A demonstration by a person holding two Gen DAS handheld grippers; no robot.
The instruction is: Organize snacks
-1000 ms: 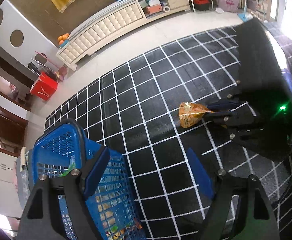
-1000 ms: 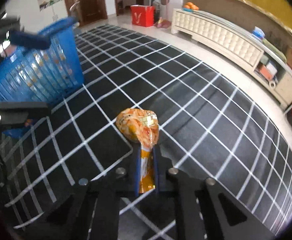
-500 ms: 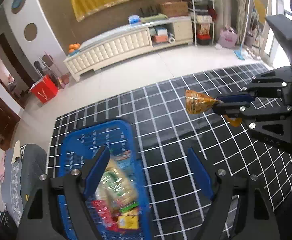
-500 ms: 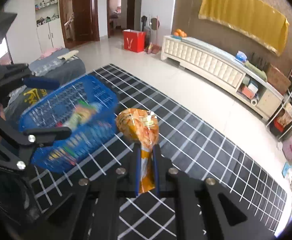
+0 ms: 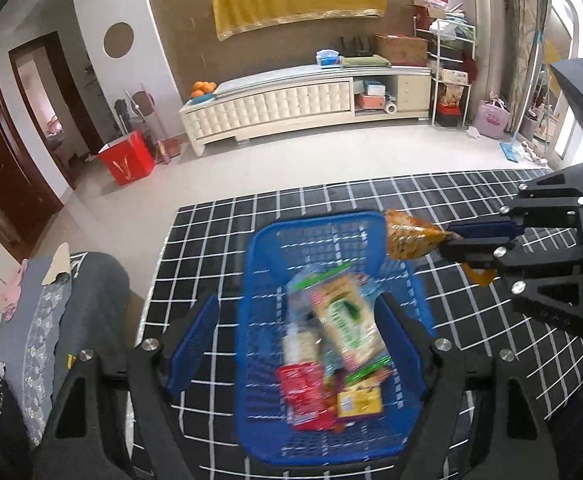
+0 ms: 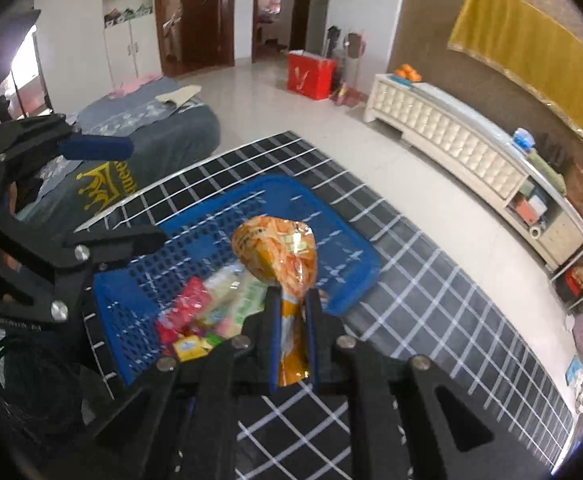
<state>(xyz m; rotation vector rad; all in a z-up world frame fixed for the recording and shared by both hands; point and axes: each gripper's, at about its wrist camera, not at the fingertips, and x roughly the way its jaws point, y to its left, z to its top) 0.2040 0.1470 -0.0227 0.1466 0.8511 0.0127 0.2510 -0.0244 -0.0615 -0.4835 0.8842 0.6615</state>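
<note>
Orange foil is what the left wrist view shows off to the upper right of the left gripper (image 5: 303,328): an orange snack bag (image 5: 409,236) is pinched by its tail in the right gripper (image 5: 457,240), with the puffed end held over the far right corner of the blue basket (image 5: 259,248). The left gripper's own fingers are spread wide and hold nothing; the basket is framed between them, directly ahead and below. Several packets (image 5: 339,340) — green, red, yellow — are seen lying inside it, blurred. The basket is stood on a black grid-patterned mat (image 5: 211,240).

From the right wrist view, the fingers of the right gripper (image 6: 293,332) are seen pressed together on the crimped end of the snack bag (image 6: 279,252), which stands out straight ahead of them. The basket (image 6: 343,252) lies below and ahead, with the bag's body above its far half and the packets (image 6: 207,304) down to the left. The left gripper (image 6: 95,192) is seen off to the left, its jaws parted.

The step in hand is judged to be the carry-and-drop of this bag into the basket. A small shift leftward toward the basket's middle would be called for next, then a lowering and a release — so that the bag is not dropped across the rim.
</note>
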